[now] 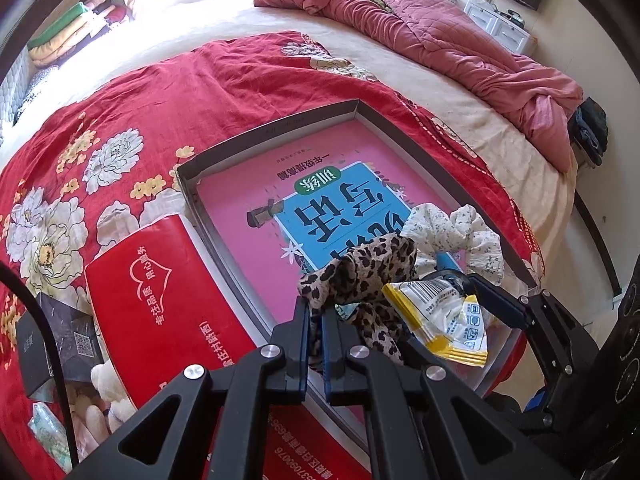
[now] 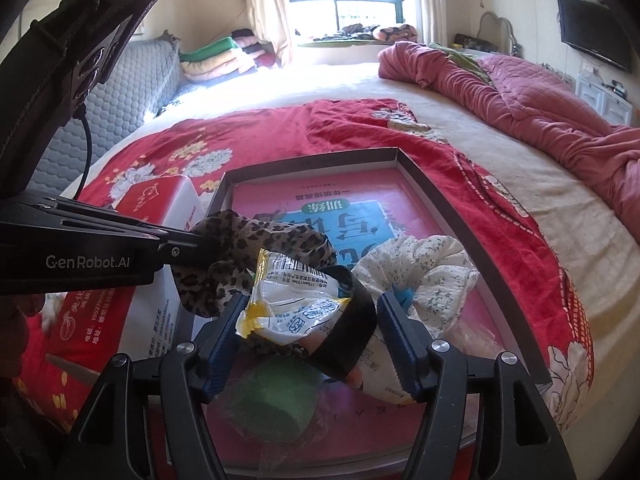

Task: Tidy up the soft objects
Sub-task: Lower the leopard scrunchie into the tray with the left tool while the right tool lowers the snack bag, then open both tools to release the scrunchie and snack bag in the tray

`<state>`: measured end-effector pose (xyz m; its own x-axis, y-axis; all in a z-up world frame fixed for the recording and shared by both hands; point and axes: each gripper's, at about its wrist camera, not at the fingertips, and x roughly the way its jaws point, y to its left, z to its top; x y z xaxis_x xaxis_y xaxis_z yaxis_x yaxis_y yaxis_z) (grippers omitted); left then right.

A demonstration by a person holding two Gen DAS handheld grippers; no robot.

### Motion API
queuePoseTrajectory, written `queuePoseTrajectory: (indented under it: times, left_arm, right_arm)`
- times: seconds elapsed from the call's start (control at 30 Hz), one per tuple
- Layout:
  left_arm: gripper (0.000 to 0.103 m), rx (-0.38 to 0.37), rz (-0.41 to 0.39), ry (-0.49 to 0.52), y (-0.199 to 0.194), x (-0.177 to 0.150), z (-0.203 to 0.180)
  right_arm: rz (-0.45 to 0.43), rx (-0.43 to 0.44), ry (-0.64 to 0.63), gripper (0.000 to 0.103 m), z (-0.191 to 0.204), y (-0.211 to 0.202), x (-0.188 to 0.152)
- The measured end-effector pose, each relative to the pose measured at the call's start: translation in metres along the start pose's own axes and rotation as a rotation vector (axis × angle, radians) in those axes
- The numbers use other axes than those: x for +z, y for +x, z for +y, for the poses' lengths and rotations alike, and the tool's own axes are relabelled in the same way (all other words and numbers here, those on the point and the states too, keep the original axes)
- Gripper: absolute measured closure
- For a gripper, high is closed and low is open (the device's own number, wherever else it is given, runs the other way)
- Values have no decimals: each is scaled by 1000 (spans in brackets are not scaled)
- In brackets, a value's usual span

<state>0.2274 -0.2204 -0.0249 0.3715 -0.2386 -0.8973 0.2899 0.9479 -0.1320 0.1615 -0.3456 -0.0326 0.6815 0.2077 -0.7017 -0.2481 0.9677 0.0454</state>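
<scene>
Left tool (image 1: 315,312), jaws together, clamps the leopard-print scrunchie (image 1: 360,272) above the near end of a shallow grey box (image 1: 276,120) on a bed with a red floral cover (image 1: 120,120). Right tool (image 2: 310,322), jaws apart, straddles a yellow-and-white packet (image 2: 288,300) without pressing it. A white floral scrunchie (image 2: 424,268) lies just beside, inside the box.

A crumpled leopard-print scrunchie (image 1: 360,276) lies beside a white floral scrunchie (image 1: 460,236) inside the shallow box (image 1: 280,124).
</scene>
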Motion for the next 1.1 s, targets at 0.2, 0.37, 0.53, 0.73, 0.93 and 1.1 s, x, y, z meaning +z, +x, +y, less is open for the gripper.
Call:
queuePoseTrajectory:
  times: [0.2, 0.37, 0.53, 0.73, 0.93, 1.1]
  left_arm:
    - [97, -9, 4, -11, 1, 3, 3]
    - [94, 5, 8, -14, 1, 5, 4]
    - [92, 38, 2, 1, 0, 5, 2]
    - [88, 43, -7, 14, -4, 4, -1]
    - [80, 40, -15, 20, -9, 2, -3]
    - [74, 40, -16, 29, -11, 0, -6]
  right_arm:
    - [0, -22, -2, 28, 1, -3, -1]
    - [-2, -23, 23, 27, -1, -7, -3]
    - [-19, -50, 23, 26, 2, -14, -3]
    - [-36, -72, 48, 26, 0, -23, -6]
    - [-54, -85, 92, 25, -5, -32, -9]
    - [-78, -101, 114, 25, -8, -41, -10]
